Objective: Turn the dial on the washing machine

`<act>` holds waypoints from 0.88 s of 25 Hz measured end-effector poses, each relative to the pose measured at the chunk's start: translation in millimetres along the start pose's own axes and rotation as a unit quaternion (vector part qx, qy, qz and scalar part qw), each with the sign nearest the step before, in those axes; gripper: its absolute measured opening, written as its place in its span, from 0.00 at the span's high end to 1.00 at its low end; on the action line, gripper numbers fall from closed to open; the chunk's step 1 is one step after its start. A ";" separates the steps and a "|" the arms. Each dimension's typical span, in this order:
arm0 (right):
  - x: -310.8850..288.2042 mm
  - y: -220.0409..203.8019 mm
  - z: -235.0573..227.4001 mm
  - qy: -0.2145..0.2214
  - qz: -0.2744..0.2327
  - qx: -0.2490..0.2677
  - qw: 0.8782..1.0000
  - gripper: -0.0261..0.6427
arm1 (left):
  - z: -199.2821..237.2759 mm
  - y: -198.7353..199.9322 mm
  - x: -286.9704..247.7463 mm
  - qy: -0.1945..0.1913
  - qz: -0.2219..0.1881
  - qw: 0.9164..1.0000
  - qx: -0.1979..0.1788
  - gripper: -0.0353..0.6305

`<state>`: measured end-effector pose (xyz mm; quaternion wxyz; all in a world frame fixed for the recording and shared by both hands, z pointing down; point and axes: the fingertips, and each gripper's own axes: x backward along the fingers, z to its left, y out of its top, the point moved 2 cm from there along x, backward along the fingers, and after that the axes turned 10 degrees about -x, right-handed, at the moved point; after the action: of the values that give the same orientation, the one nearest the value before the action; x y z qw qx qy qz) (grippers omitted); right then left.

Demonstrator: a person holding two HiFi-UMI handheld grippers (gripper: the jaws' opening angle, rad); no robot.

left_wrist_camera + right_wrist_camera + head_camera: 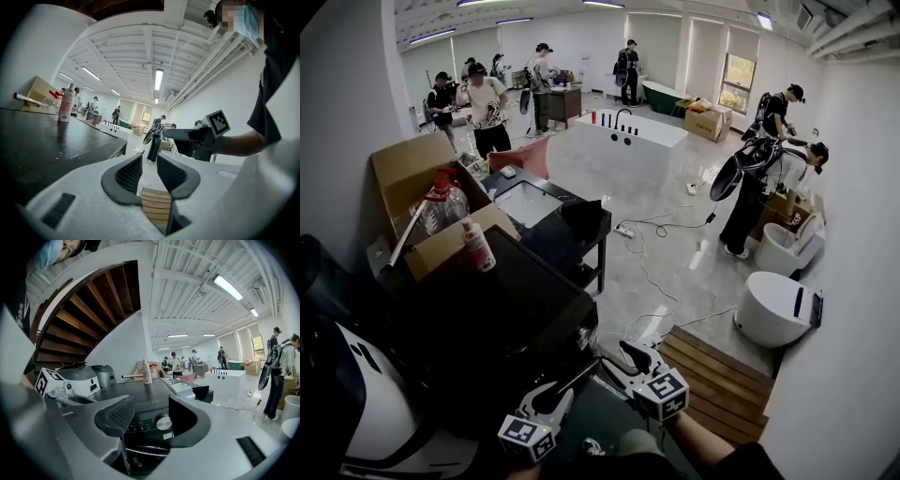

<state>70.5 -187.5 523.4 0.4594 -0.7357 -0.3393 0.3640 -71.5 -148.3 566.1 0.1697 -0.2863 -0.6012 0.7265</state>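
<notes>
Open air lies between the right gripper (149, 405), its jaws spread, and the silver dial (163, 422) on the dark front of the washing machine (136, 392), with nothing in the way. A bottle (146, 371) and a cardboard box (408, 169) stand at the far end of the machine's top, well away from the front. The left gripper (149, 159) hangs near.

Right gripper view: the dial (163, 422) lies ahead of the right gripper (148, 399), between the jaws; how far it stands from the pads cannot be told. The buttons (138, 426) left of the dial and the sticker (167, 436) under it are too small to read. The door (146, 453) below is mostly hidden by the gripper's body.

Head view: the washer (487, 319) front is lost in the dark.

Left gripper view: the step (156, 206) shows only through the jaw gap.
</notes>
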 end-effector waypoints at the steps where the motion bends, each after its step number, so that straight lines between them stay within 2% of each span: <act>1: 6.8 1.6 0.6 0.000 -0.002 0.000 1.000 0.63 | -3.2 1.8 -0.8 0.000 -0.002 1.000 -0.001 0.80; 10: 72.9 12.7 5.1 0.000 -0.028 -0.021 0.999 0.78 | -46.1 14.0 -2.1 0.009 -0.013 1.000 0.000 0.82; 22: 154.4 5.0 15.3 0.023 -0.025 -0.017 0.999 0.91 | -122.5 16.1 16.4 0.037 -0.018 0.999 -0.005 0.85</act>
<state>136.3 -53.9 479.4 0.4632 -0.7428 -0.3538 0.3295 -6.7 -47.1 533.1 0.2036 -0.3032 -0.6031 0.7091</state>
